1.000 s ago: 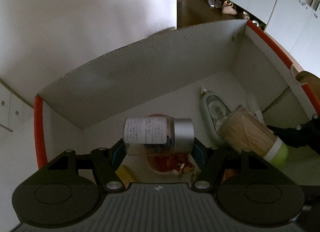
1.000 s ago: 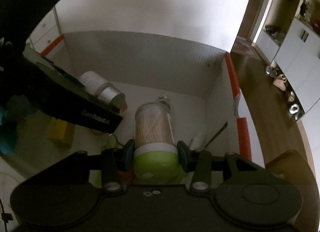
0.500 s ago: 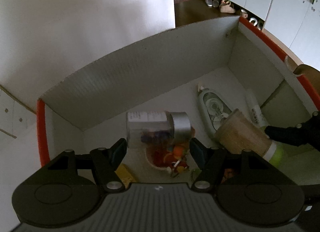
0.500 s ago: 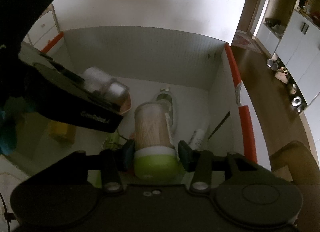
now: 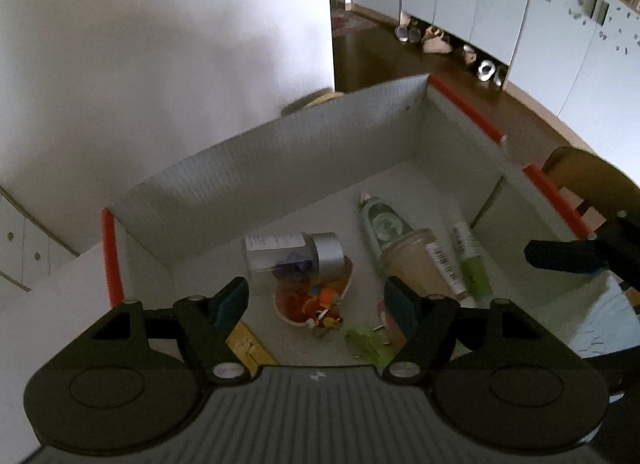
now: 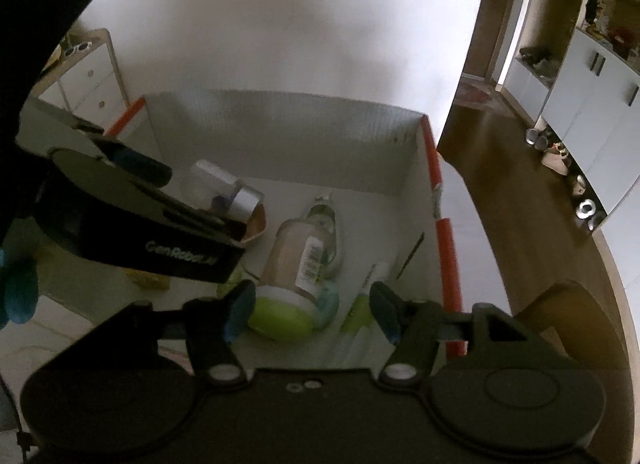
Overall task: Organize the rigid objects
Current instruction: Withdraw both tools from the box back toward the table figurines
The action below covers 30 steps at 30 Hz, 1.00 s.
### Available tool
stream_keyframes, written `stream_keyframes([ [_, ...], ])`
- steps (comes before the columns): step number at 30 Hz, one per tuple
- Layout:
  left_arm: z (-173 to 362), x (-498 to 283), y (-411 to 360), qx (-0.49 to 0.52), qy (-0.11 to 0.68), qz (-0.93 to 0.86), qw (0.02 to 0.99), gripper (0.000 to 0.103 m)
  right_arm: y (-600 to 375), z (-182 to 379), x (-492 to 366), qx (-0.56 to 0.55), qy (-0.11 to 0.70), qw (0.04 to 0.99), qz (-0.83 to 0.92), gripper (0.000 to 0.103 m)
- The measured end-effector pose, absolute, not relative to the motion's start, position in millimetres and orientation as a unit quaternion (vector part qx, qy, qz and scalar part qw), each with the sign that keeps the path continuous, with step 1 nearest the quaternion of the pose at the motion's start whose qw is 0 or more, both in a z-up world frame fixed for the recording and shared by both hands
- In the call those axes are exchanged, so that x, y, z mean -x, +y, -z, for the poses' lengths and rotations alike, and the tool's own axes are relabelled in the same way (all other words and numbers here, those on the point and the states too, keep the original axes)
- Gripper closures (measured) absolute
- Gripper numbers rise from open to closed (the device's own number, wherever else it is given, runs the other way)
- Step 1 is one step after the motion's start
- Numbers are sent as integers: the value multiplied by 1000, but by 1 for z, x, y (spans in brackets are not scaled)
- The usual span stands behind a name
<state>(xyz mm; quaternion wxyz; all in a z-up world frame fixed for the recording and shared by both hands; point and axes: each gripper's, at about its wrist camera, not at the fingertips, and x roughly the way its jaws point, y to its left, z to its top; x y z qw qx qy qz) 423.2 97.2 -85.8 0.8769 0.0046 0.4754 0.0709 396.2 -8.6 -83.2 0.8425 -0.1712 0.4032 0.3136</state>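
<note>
A white cardboard box (image 5: pixel 256 168) with orange-taped edges holds the objects. A clear jar with a silver lid (image 5: pixel 294 254) lies on its side on an orange-filled bowl (image 5: pixel 316 298). A toothpick jar with a green lid (image 6: pixel 294 264) lies on its side beside it; it also shows in the left wrist view (image 5: pixel 424 268). My left gripper (image 5: pixel 316 302) is open and empty above the bowl. My right gripper (image 6: pixel 308 310) is open and empty above the toothpick jar's lid.
In the box also lie a pale green bottle (image 5: pixel 382 224), a green-white tube (image 5: pixel 472 260), a yellow block (image 5: pixel 250 348) and a green clip (image 5: pixel 366 340). Outside are a wooden chair (image 6: pixel 576 328), white cupboards (image 5: pixel 520 12) and a drawer unit (image 6: pixel 90 80).
Both grippers opened and let go of their jars. The silver-lidded jar and the toothpick jar dropped into the box. Both grippers rose and pulled back.
</note>
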Motion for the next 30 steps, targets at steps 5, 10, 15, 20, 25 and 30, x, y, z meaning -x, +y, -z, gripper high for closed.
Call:
stream_keyframes([
  [5, 68, -408, 94, -2, 459, -64, 886, 29, -16, 67, -385, 160, 394, 849, -315, 35],
  [10, 47, -389, 90, 5, 437, -60, 898, 29, -24, 51, -371, 152, 385, 854, -316, 33],
  [15, 30, -368, 84, -1, 419, -54, 906, 29, -34, 33, -355, 138, 374, 859, -321, 28],
  [20, 16, -342, 79, -3, 406, -44, 913, 29, -46, 18, -339, 127, 364, 865, -321, 26],
  [25, 3, -315, 75, -2, 391, -38, 920, 29, -57, 5, -320, 127, 353, 869, -323, 23],
  [30, -6, -289, 75, 2, 378, -28, 926, 27, -64, -5, -301, 123, 345, 871, -328, 19],
])
